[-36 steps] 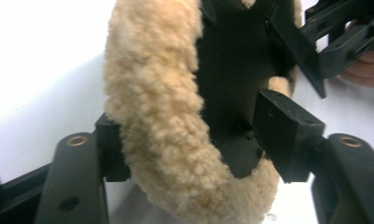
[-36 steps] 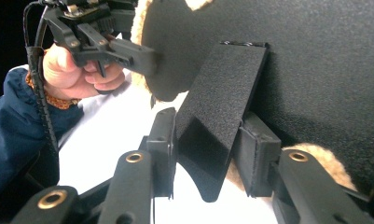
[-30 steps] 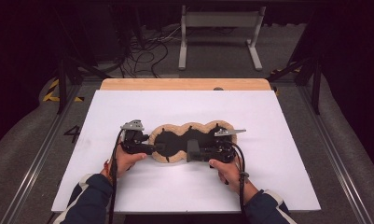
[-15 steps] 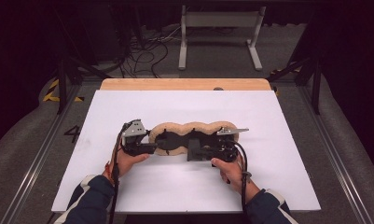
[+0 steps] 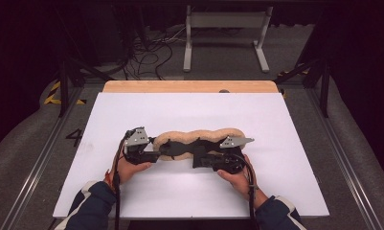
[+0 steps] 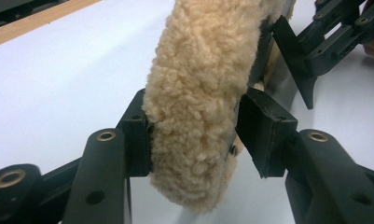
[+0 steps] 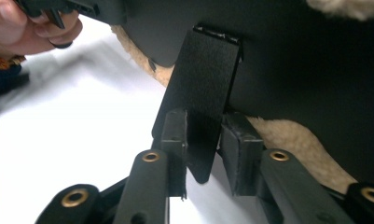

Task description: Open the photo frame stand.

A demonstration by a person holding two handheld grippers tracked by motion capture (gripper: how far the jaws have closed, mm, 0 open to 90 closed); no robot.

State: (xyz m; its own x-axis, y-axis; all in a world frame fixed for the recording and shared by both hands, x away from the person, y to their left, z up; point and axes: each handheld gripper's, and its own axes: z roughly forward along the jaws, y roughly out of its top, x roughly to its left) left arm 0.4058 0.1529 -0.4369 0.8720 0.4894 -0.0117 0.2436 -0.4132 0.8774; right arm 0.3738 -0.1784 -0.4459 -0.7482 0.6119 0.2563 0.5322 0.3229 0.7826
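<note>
A long tan fleece pad (image 5: 199, 136) with a black outer side lies across the middle of the white board (image 5: 180, 110). My left gripper (image 5: 161, 152) is at its left end. In the left gripper view the jaws (image 6: 194, 135) have just been closing and pinch the thick fleece edge (image 6: 198, 93) between the pads. My right gripper (image 5: 197, 160) reaches in from the right at the pad's front side. Its jaws (image 7: 203, 140) have also been closing and clamp a stiff black flap (image 7: 203, 84) that hangs from the pad's black side. Fleece (image 7: 292, 135) shows under that flap.
A wooden strip (image 5: 189, 86) borders the board's far edge. Metal rails (image 5: 41, 158) run along both sides, and cables and a white stand (image 5: 225, 33) lie on the floor beyond. The person's hand (image 7: 26, 28) holding the other gripper appears at the top left of the right gripper view.
The pad's outline from above has gone from wide and lobed to narrower and flatter. Both hands have stayed almost where they were.
</note>
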